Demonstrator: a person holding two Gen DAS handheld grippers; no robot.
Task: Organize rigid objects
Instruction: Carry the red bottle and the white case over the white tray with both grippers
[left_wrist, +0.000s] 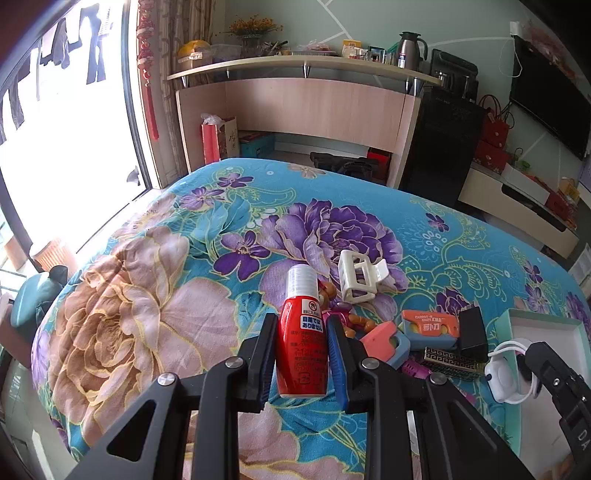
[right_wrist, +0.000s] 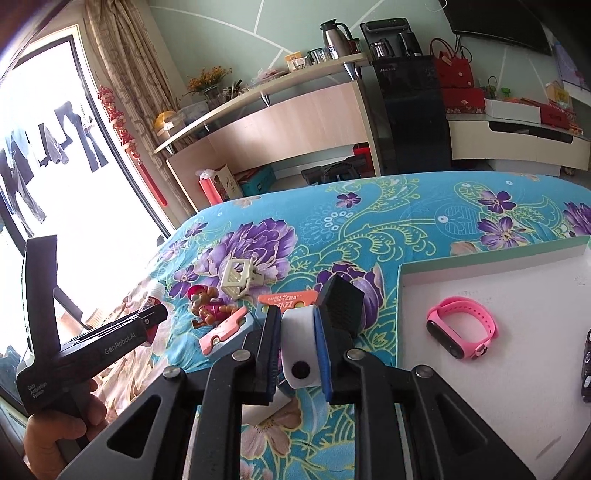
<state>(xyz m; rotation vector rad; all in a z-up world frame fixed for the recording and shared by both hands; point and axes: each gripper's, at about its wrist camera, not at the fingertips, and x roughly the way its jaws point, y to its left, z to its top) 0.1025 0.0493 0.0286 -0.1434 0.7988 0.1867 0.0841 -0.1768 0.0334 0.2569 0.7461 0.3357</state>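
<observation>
The right gripper (right_wrist: 297, 354) is closed on a white charger (right_wrist: 300, 354) with a black round spot, and its blue pads press on both sides. At the left, a hand (right_wrist: 62, 432) holds the left gripper (right_wrist: 155, 319), which grips a red bottle (right_wrist: 153, 297). On the flowered bed cover (right_wrist: 369, 229) lie a white hair clip (right_wrist: 238, 278), a toy figure (right_wrist: 208, 304) and an orange knife (right_wrist: 288, 299). In the white box lid (right_wrist: 480, 387) at the right lies a pink watch (right_wrist: 461, 326).
</observation>
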